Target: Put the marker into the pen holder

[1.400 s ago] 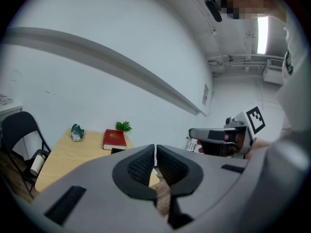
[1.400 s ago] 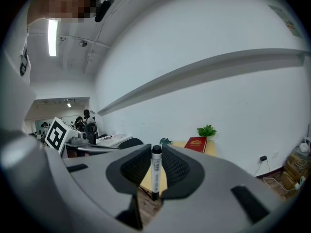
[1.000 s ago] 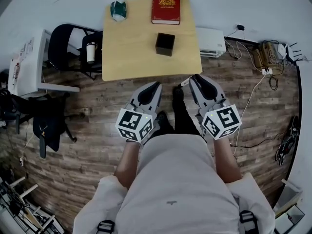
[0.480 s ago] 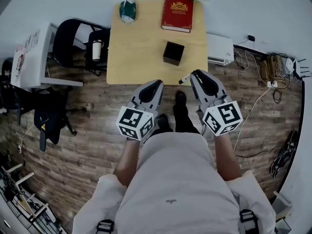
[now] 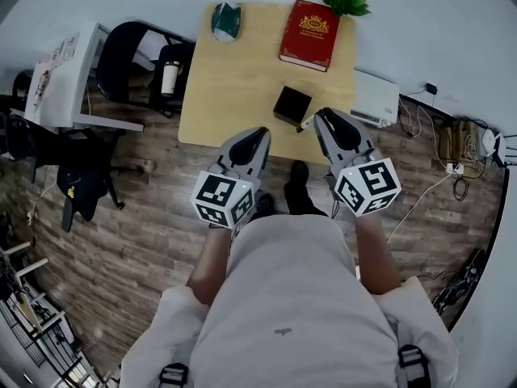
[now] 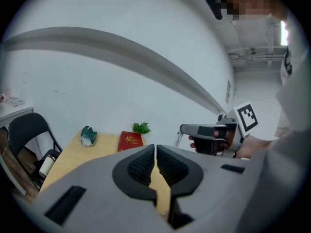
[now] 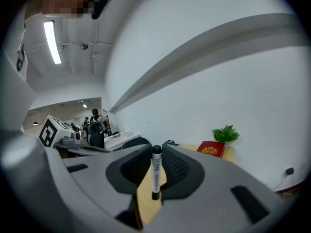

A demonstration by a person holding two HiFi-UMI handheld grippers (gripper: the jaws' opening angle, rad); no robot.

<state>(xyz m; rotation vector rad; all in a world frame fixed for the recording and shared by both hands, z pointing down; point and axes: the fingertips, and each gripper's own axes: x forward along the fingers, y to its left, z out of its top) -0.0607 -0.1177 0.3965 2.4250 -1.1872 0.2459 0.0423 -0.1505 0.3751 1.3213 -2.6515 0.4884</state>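
- The fingers [image 7: 176,168] of the right gripper [image 7: 156,174] are closed on the marker [image 7: 156,169], which is held upright between the ribbed pads, its black cap above them and its black lower end below.
- The fingers [image 6: 140,167] of the left gripper [image 6: 155,165] are pressed together along a thin seam, and nothing is held between them.
- In the head view, the pen holder [image 5: 292,103], a black square box, is seen on the wooden table [image 5: 234,71] near its front edge.
- The inside of the pen holder is too dark to be read, so its contents cannot be told.
- Only a short pale end of the marker is shown in the head view, sticking out of the right gripper's tips just beside the pen holder's near right corner. Whether the two touch cannot be told.
- The left gripper is held over the table's front edge, left of the pen holder and apart from it.
- A red book [image 5: 307,23] with a gold emblem is laid at the far right of the table, with a green plant [image 5: 346,2] just behind it.
- A crumpled teal object [image 5: 225,18] is set at the far left corner. What it is cannot be made out.
- A white cup [image 5: 169,77] is seen on a black chair [image 5: 129,51] left of the table, and its contents are not visible.
- Most of the table in both gripper views is covered by the gripper bodies.
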